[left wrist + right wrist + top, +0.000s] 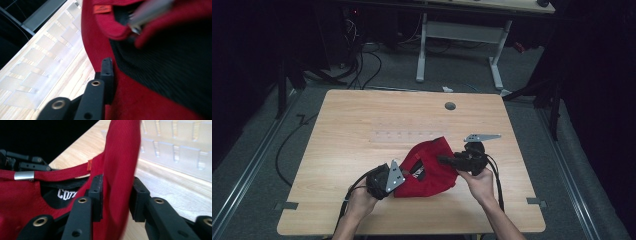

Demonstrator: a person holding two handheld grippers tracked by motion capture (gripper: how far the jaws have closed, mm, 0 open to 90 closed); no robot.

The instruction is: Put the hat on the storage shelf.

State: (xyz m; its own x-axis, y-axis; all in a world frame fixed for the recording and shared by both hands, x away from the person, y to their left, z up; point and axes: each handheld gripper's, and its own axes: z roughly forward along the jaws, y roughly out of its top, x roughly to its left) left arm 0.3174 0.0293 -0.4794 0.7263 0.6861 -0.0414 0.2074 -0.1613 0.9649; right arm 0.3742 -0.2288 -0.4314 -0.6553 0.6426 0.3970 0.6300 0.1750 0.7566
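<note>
Red cap [120,157] — a fold of its fabric stands upright between the right gripper [116,195], whose two black jaws press it from both sides. Strap [57,175] with a silver clasp [24,175] crosses at left, above a black lining with white letters. Orange tag [89,165] at the seam. Left gripper [22,161] behind the strap. Wooden table [160,187] — clear ridged strip [175,147] at upper right.

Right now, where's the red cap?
High view: the red cap sits near the table's front centre, between the left gripper and right gripper, just below the clear strip.
</note>
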